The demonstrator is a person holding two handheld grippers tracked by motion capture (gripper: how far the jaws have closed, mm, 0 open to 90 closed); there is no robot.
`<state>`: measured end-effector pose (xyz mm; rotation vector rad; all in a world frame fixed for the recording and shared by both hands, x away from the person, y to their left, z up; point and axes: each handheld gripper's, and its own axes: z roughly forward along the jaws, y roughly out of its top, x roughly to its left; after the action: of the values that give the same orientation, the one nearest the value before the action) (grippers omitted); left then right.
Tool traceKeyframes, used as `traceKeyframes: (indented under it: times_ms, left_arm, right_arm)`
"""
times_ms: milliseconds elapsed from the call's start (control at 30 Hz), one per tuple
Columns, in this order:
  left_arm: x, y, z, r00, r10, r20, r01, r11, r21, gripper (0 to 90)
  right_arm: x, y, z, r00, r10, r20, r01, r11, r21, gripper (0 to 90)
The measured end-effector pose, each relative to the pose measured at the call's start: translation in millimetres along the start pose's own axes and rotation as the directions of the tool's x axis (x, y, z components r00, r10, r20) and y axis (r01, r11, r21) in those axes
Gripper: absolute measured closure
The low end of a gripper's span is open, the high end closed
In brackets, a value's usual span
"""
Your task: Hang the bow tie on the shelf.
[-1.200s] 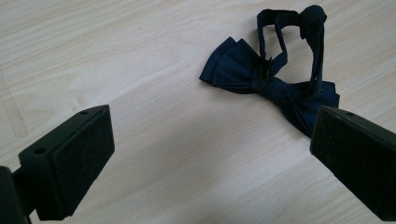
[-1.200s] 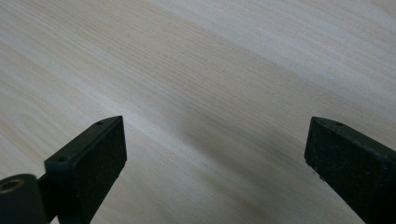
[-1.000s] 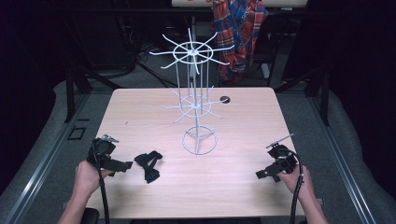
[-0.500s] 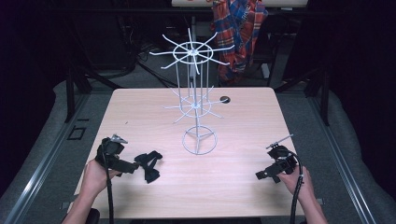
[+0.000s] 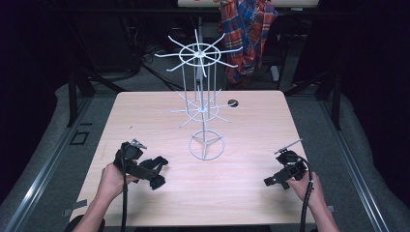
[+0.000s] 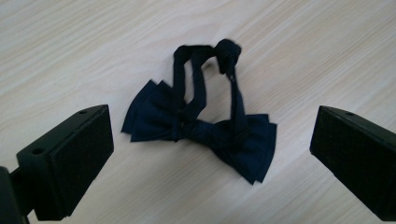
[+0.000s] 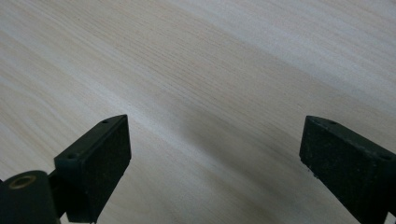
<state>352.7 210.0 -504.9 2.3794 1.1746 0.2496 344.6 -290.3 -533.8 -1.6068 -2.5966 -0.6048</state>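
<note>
On the light wooden table point(image 5: 251, 121), your dark fabric bow tie point(image 6: 201, 123) lies left of the white wire rack point(image 5: 203, 108).

In the high view the left gripper point(image 5: 153, 170) covers most of the bow tie point(image 5: 158, 181); beside the wire rack point(image 5: 203, 108) a small dark disc point(image 5: 233, 103) is too small to identify.

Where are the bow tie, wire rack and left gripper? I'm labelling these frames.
bow tie point(image 6: 201, 128): left gripper view, centre knot.
wire rack point(image 5: 206, 145): high view, ring base.
left gripper point(image 5: 157, 171): high view, between its open jaw tips.

A dark lab: lone wooden table point(image 5: 251, 193), floor rails point(image 5: 41, 188).
</note>
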Motion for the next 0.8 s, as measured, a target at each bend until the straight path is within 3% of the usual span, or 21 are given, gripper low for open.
traceKeyframes:
  times_ms: [100,167,233,433,600,700,767,800]
  left_arm:
    - [-3.5,2.2,3.0,1.0,0.004,0.002,-0.004,1.0,0.004,0.0]
    - [-4.6,3.6,4.6,1.0,0.007,0.004,-0.007,0.9999,0.011,0.0]
    - [-5.4,5.7,5.4,0.9997,0.011,0.02,-0.011,0.9999,0.0,0.0]
    - [-8.5,13.4,14.9,0.9993,0.016,0.034,-0.017,0.9996,0.024,0.0]
    - [-12.3,18.5,22.4,0.9995,0.023,0.023,-0.024,0.9986,0.046,0.5]
    - [-14.4,22.4,28.2,0.9995,0.027,0.017,-0.028,0.9977,0.061,7.9]
    - [-15.6,24.8,31.6,0.9994,0.032,0.011,-0.033,0.9967,0.074,15.3]
    - [-16.4,25.5,32.2,0.9994,0.034,0.001,-0.034,0.9963,0.08,18.8]
  right_arm:
    - [-2.0,1.3,-3.2,0.9996,-0.027,0.007,0.027,0.999,0.034,8.7]
    - [-0.5,0.2,0.1,1.0,-0.001,-0.005,0.001,1.0,0.006,8.7]
    - [-1.2,1.6,-1.3,0.9997,-0.026,-0.003,0.026,0.999,0.036,8.7]
    - [-1.7,1.6,-1.0,0.9998,-0.02,-0.003,0.02,0.999,0.03,8.6]
    - [-1.3,2.1,-1.1,0.9998,-0.019,-0.004,0.019,0.999,0.026,8.6]
    - [1.4,3.2,2.0,1.0,0.0,-0.008,0.0,1.0,0.004,8.6]
    - [3.0,4.6,2.9,0.9999,-0.005,-0.01,0.005,1.0,0.002,8.6]
    - [1.7,5.4,1.7,0.9996,-0.024,-0.011,0.025,0.999,0.026,8.5]
